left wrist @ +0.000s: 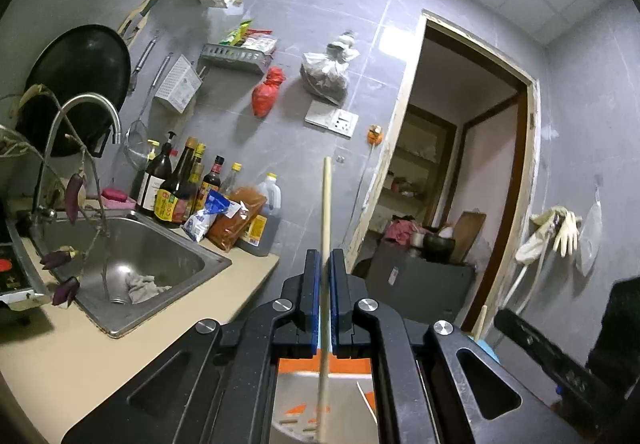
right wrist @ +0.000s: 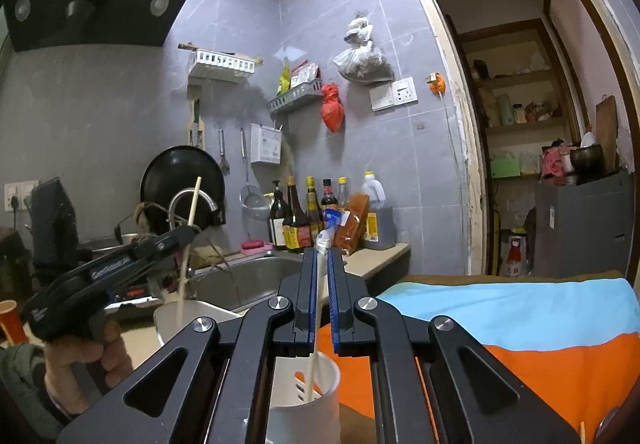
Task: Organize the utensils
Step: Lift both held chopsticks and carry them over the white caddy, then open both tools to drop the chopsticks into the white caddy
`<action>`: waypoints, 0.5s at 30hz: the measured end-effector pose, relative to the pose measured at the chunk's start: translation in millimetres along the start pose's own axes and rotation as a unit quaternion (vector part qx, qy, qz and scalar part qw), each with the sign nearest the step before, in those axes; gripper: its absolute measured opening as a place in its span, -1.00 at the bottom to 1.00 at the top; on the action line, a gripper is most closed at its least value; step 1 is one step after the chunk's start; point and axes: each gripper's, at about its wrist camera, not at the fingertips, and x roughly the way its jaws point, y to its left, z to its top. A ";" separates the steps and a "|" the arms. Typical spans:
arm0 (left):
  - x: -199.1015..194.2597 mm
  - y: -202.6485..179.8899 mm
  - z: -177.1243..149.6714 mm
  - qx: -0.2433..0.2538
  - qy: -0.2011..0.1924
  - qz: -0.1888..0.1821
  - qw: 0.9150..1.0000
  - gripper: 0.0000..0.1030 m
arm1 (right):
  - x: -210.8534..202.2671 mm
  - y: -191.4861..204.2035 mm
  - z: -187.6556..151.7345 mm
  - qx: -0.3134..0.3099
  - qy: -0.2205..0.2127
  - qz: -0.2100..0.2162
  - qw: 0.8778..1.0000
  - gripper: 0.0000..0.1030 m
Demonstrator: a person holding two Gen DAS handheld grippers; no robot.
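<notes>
both claws clamp chopsticks: left claw (left wrist: 325, 264) one chopstick (left wrist: 326, 204), right claw (right wrist: 320, 264) another chopstick (right wrist: 316, 308).

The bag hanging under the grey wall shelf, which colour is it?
The bag is red, clearest in the right wrist view.

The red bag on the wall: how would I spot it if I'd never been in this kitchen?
Find the grey tiled wall above the sink. Under the grey basket shelf hangs the red bag, left of the white socket plate. The neighbouring bag is clear plastic; this one is bright red.
</notes>
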 end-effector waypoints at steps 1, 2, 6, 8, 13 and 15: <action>0.7 1.1 -0.2 -0.002 -0.005 0.002 1.000 -0.96 | -0.1 -0.1 -0.3 -0.001 0.000 0.000 1.000 -0.93; 1.8 1.6 -0.8 -0.004 -0.011 0.003 1.000 -0.96 | 0.0 0.2 -0.7 -0.001 0.001 0.000 1.000 -0.93; 2.6 4.6 -4.4 -0.007 -0.006 0.007 1.000 -0.96 | -1.6 1.3 -2.9 0.000 0.006 0.000 1.000 -0.92; 0.8 4.2 -7.7 -0.005 0.003 0.008 1.000 -0.96 | -3.5 2.0 -3.4 0.001 0.007 0.000 1.000 -0.92; -5.1 3.9 -12.0 -0.013 0.029 0.003 0.999 -0.95 | -9.2 1.2 0.7 0.007 0.012 -0.002 1.000 -0.75; -5.3 1.5 -13.0 -0.010 0.048 0.003 0.999 -0.95 | -15.6 -1.0 2.7 0.013 0.010 -0.006 1.000 -0.57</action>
